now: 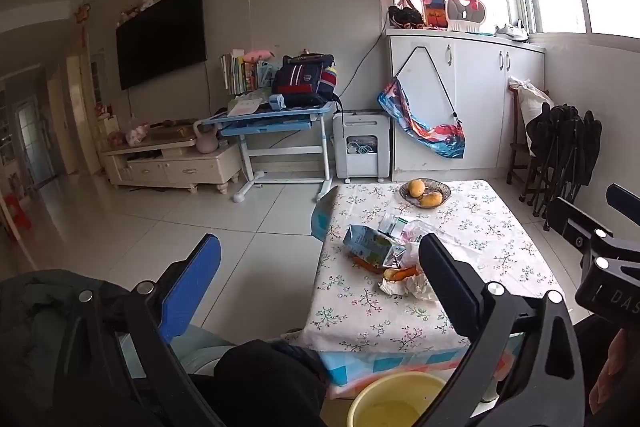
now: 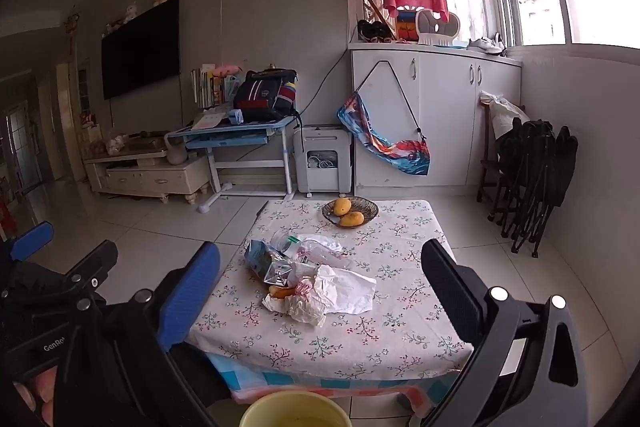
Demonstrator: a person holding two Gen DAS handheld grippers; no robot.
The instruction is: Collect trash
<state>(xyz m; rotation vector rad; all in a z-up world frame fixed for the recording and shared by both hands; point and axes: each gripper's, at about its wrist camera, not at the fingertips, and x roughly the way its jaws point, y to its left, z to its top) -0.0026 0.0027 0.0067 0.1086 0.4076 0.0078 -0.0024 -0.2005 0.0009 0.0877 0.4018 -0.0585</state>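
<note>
Bench (image 2: pixel 360 339): low, square, draped in white floral cloth over a blue-checked underlayer

Trash pile (image 2: pixel 320 287) at bench centre: flattened blue drink carton (image 2: pixel 264 263), clear crinkled plastic bag (image 2: pixel 320 247), crumpled white paper wrapper (image 2: pixel 336 291), orange food scrap (image 2: pixel 282 291); ahead of and beyond both sets of jaws, touched by neither

Yellow bucket (image 2: pixel 294 411): round plastic rim, just below the near bench edge

Dark woven bowl (image 2: pixel 368 205) at far edge, two yellow mangoes (image 2: pixel 348 213) inside

Left gripper (image 1: pixel 320 287): jaws wide apart, empty, angled slightly down, short of the bench

Right gripper (image 2: pixel 320 299): jaws wide apart, empty, same downward tilt, framing the pile from the near side
</note>
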